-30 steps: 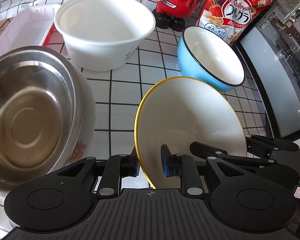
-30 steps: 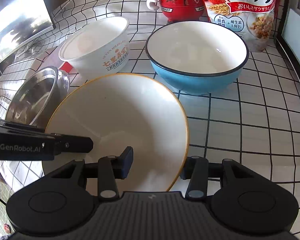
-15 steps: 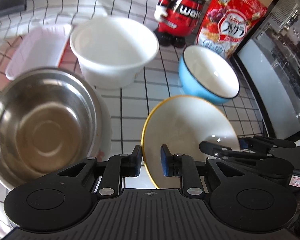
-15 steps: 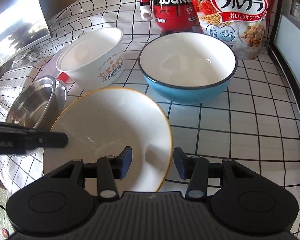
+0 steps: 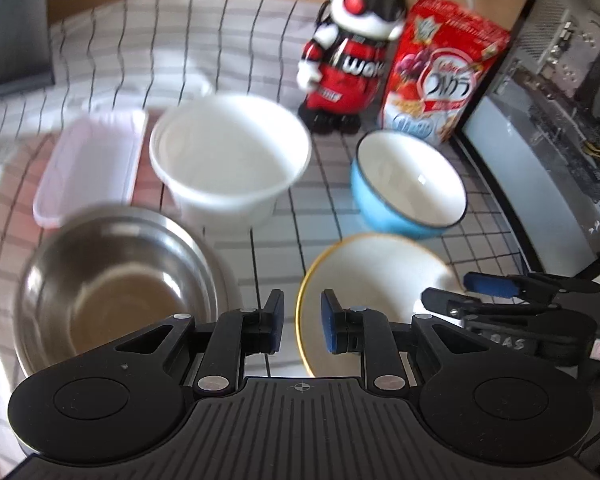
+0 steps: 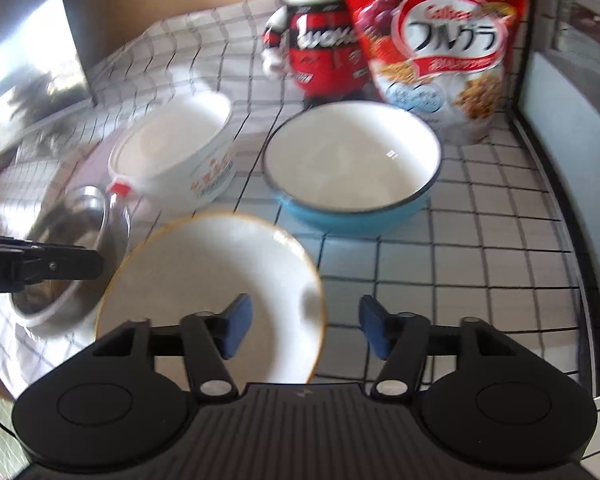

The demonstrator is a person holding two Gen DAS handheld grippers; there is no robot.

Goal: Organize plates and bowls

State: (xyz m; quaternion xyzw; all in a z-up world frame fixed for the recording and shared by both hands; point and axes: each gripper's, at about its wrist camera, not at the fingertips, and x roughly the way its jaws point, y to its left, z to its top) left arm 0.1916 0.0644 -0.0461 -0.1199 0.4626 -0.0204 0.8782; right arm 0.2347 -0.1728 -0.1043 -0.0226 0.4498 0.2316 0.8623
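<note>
A white plate with a yellow rim (image 5: 380, 272) (image 6: 204, 272) lies on the checked cloth, below both grippers. My left gripper (image 5: 302, 320) hovers over its left rim. The rim shows in the narrow gap between the jaws with space on both sides, so the pads do not press it. My right gripper (image 6: 305, 322) is over the plate's right rim; its jaws are opening and stand wide, clear of the plate. A steel bowl (image 5: 112, 288) (image 6: 72, 240) sits nested in a white dish at the left. Behind are a white paper bowl (image 5: 228, 160) (image 6: 176, 152) and a blue bowl (image 5: 408, 184) (image 6: 352, 168).
A pale lidded container (image 5: 88, 164) lies at the back left. A red robot figure (image 5: 352, 52) and a cereal bag (image 5: 440, 68) stand behind the bowls. A computer case (image 5: 560, 100) walls off the right side; a monitor (image 6: 20, 80) stands at the left.
Both grippers have risen away from the plate, which now looks smaller in each view. The right jaws have spread wider. The left jaws keep the same narrow gap.
</note>
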